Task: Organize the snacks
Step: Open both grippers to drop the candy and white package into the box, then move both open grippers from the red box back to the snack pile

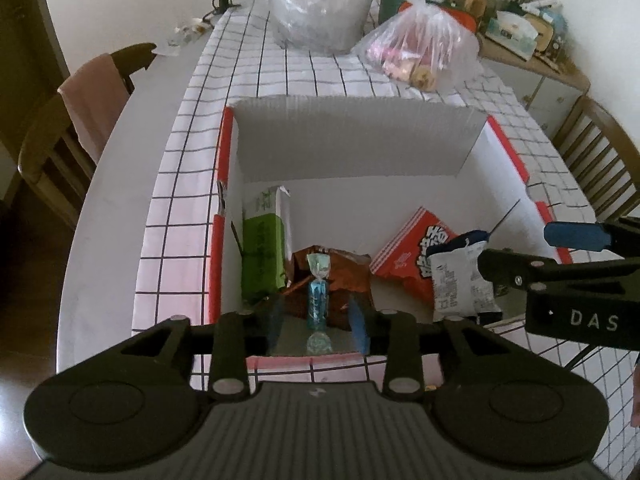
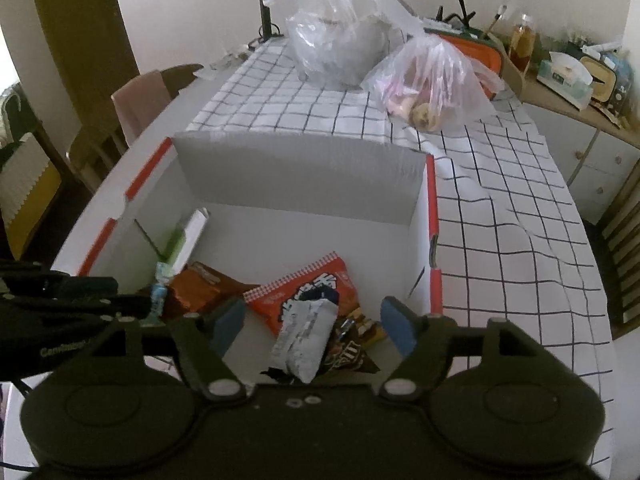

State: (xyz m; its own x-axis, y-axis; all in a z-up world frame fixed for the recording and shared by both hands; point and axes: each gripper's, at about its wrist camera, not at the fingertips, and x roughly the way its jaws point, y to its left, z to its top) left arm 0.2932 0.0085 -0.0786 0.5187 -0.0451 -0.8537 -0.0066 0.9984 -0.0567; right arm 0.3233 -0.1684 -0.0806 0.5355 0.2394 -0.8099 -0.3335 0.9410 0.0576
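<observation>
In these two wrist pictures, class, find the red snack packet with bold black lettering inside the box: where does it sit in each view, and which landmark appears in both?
Left wrist view: the red snack packet lies right of centre on the box floor, partly under a white packet.
Right wrist view: it lies at centre, just above the right gripper.
Shared landmark: the box's grey back wall.

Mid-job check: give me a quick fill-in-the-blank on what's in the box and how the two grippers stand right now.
1. The blue-wrapped candy stands between the left gripper fingers, which are ____.
2. The green carton leans against the box's ____ wall in the left wrist view.
3. The silver packet lies on top of the ____ snack bag.
4. The box sits on a ____ tablecloth.

Missing words: open; left; red; checked
</observation>
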